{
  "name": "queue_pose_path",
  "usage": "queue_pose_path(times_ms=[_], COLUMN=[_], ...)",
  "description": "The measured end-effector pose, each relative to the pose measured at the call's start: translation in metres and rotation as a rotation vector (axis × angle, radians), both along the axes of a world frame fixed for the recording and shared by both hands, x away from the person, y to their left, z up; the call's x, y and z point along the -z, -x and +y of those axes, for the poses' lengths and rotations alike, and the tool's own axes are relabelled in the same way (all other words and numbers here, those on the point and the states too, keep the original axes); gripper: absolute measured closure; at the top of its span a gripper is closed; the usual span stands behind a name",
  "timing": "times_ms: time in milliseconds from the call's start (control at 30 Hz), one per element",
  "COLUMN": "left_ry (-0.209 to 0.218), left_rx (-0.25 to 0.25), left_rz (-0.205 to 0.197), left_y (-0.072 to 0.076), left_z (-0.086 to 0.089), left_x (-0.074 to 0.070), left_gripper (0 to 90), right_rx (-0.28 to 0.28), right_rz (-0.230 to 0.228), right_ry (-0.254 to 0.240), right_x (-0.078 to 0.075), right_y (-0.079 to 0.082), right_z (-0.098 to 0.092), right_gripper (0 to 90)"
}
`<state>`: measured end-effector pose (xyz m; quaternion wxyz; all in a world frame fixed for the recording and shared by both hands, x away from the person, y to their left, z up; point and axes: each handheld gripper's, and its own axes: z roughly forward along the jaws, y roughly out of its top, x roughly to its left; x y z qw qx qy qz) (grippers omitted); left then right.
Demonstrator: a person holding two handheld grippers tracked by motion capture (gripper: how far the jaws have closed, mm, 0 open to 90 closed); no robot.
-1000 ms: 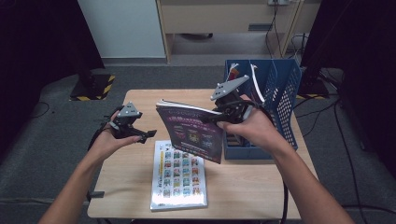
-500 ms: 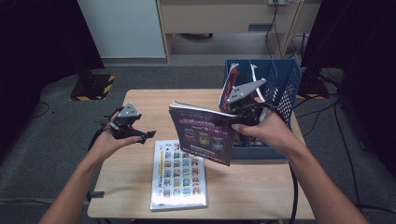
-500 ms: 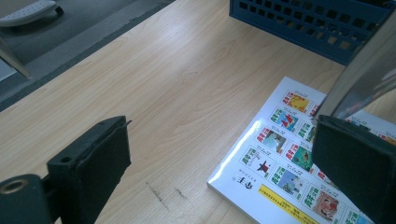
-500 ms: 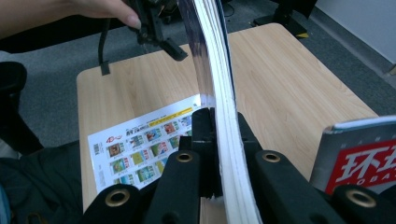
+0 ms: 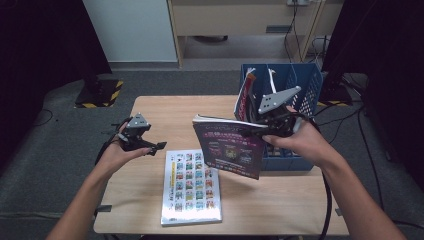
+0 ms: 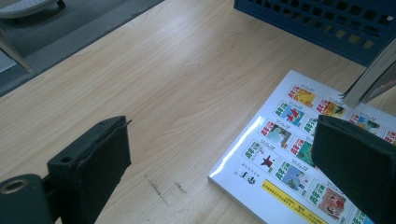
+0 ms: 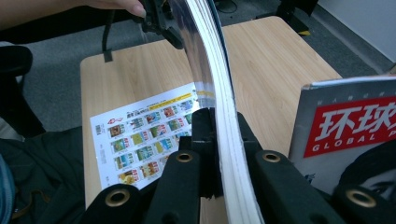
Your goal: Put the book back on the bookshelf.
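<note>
A light wooden desk [image 5: 150, 112] carries two things. A magazine with rows of small coloured pictures [image 5: 191, 186] lies flat near its front edge, and a blue slatted basket [image 5: 306, 82] stands at its far right

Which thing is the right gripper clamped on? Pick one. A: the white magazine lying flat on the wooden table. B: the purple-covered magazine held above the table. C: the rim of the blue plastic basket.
B: the right gripper has its jaws pressed on the page edge of the purple-covered magazine, held clear of the table.
</note>
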<state>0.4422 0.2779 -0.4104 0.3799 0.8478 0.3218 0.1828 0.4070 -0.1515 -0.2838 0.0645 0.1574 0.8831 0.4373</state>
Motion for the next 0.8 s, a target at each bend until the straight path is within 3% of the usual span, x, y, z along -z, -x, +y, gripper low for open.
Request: queue_pose_path(times_ms=[567,800], left_ry=[0.004,-0.022], left_rx=[-0.004,-0.003], left_rz=[-0.006,0.006], left_y=[0.004,0.003], left_z=[-0.001,-0.003], left_x=[0.003,0.01], left_gripper=[4.2,3.9], right_rx=[0.058,0.097], right_rz=[0.007,0.022], right_ry=[-0.027,-0.048], right_x=[0.01,0.013], right_y=[0.013,0.02], right_z=[-0.051,-0.072], right_gripper=[84.5,84.5])
